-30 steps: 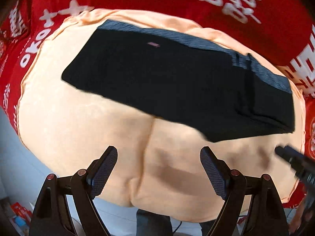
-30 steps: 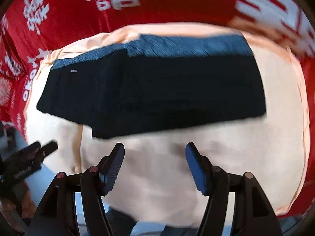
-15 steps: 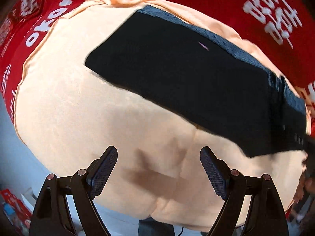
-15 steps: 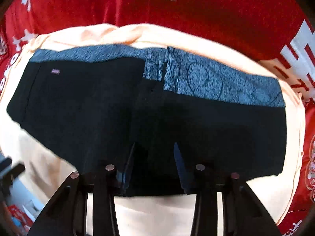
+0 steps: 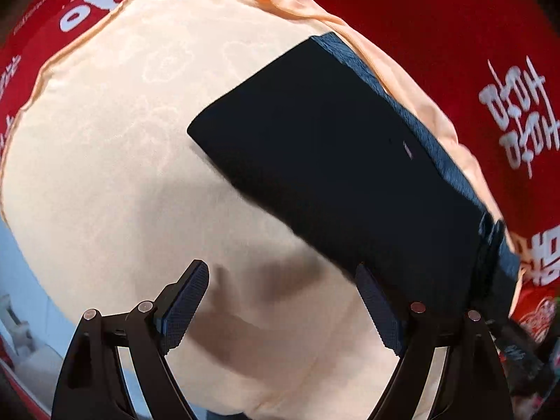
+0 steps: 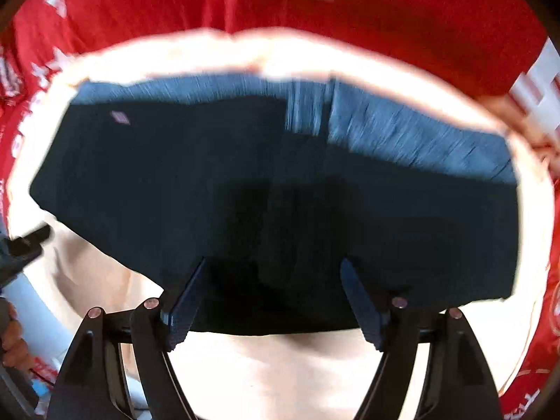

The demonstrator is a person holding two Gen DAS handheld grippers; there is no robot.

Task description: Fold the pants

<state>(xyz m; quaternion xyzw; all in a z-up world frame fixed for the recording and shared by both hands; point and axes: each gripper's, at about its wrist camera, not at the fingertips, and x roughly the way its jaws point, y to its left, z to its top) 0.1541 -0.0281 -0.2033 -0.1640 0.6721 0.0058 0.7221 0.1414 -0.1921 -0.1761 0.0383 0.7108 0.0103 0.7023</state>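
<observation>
From my left gripper point(image 5: 283, 306) I see the pants point(image 5: 350, 175) lying flat on a peach cloth point(image 5: 115, 161), folded into a long dark slab that runs diagonally across the view. Their blue-grey patterned waistband point(image 5: 430, 140) lies along the far edge of the pants, close to the far hem of the peach cloth. My left gripper has its jaws spread wide with nothing between them; it hangs over bare peach cloth just beside the near edge of the pants, and its right-hand finger point(image 5: 379, 309) overlaps that edge in the picture, though I cannot tell whether it touches the fabric.

My right gripper point(image 6: 273, 297) also stands wide apart, holding nothing. Its fingers point(image 6: 185, 301) sit over the near edge of the pants point(image 6: 196, 189), roughly at the middle of their length, where one dark layer seems to overlap another. I cannot tell from this blurred view whether the pads rest on the cloth or hover above it. The waistband point(image 6: 402, 129) shows as a lighter strip on the far side of the pants, and a small pale label point(image 6: 119, 117) sits near their far left corner.

Beyond the peach cloth point(image 6: 280, 367) on the far side of the pants spreads a red cloth point(image 6: 385, 17) with white lettering. The tip of the other tool point(image 6: 26, 245) pokes in left of the pants.
</observation>
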